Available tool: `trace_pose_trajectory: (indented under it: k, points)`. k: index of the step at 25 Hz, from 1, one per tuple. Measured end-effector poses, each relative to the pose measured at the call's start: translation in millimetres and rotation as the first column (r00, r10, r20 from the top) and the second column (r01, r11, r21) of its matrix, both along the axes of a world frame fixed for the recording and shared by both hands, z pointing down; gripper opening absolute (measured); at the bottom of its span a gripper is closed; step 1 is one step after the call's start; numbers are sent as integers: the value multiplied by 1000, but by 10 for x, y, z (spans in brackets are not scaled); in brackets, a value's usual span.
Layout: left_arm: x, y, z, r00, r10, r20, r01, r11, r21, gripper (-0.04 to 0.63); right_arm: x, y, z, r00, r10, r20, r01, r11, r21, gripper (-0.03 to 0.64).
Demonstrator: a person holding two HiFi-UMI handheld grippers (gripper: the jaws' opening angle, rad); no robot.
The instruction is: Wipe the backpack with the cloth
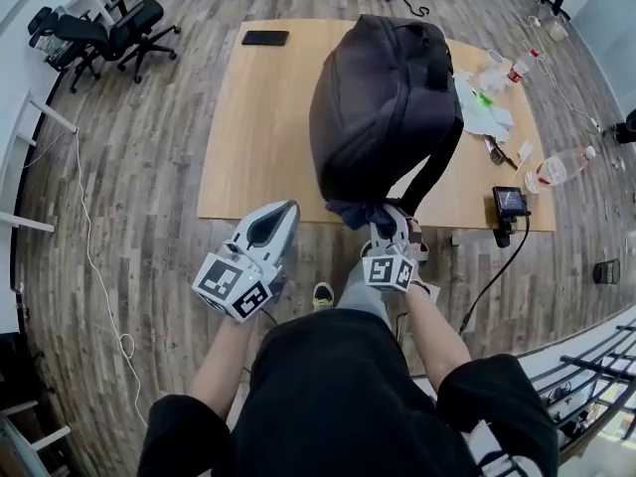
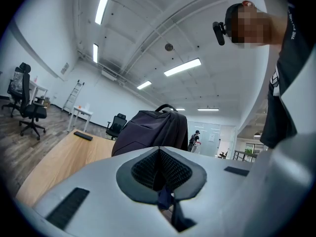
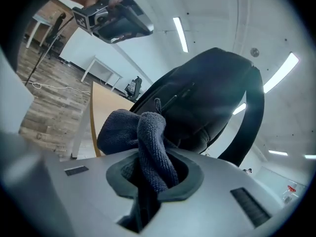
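- Two grippers are in our hands. The right gripper (image 1: 384, 219) has its jaws clamped on the dark blue cloth (image 1: 358, 212), whose bunched end touches the near lower edge of the backpack (image 1: 383, 97).
- From the right gripper view, the cloth (image 3: 150, 147) rises in a twisted fold out of the jaws, against the backpack (image 3: 207, 98) and beside its strap (image 3: 252, 127).
- Our left gripper (image 1: 278, 217) hangs off the table's near edge, apart from the backpack. Its jaws are together. A bluish scrap sits at their seam (image 2: 165, 196), and we cannot tell what it is.
- Only the black-and-white square markers on each gripper's cube (image 1: 234, 286) stand out as print. The labels on the two bottles (image 1: 559, 168) are too small to read.
- The backpack stands on a light wooden table (image 1: 263, 137), with a black phone (image 1: 265, 38) at the far left corner and papers (image 1: 487, 112) and a small screen device (image 1: 510, 203) on the right.
- Grey wood-plank floor (image 1: 129, 217) surrounds the table, with a white cable (image 1: 91, 251) and black office chairs (image 1: 124, 30) to the left.
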State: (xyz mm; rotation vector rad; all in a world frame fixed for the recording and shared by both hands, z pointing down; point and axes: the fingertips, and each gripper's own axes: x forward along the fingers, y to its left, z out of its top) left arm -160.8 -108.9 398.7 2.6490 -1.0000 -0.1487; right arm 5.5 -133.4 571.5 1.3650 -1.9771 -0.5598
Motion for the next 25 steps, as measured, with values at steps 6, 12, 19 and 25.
trace_pose_trajectory:
  k: [6,12,19,25]
  points:
    - [-4,18,14,1000,-14,-9,14,1000,-7,16,44,28,363,994,72,-87,-78,994,-70,49]
    - [7,26,14,999,-33,-14,33,999,-15,17,-121,22,144,935,64,-348,-70,997,-7,49]
    - [-47,36,19,998,-42,-37,41,999,-22,17,-806,-19,-1410,821,-22,-570,309,857,413,49]
    - [-202,17,-44,996,-70,-50,69,997,-13,17,-752,-381,-2893,743,132,-656,332,779,533,72]
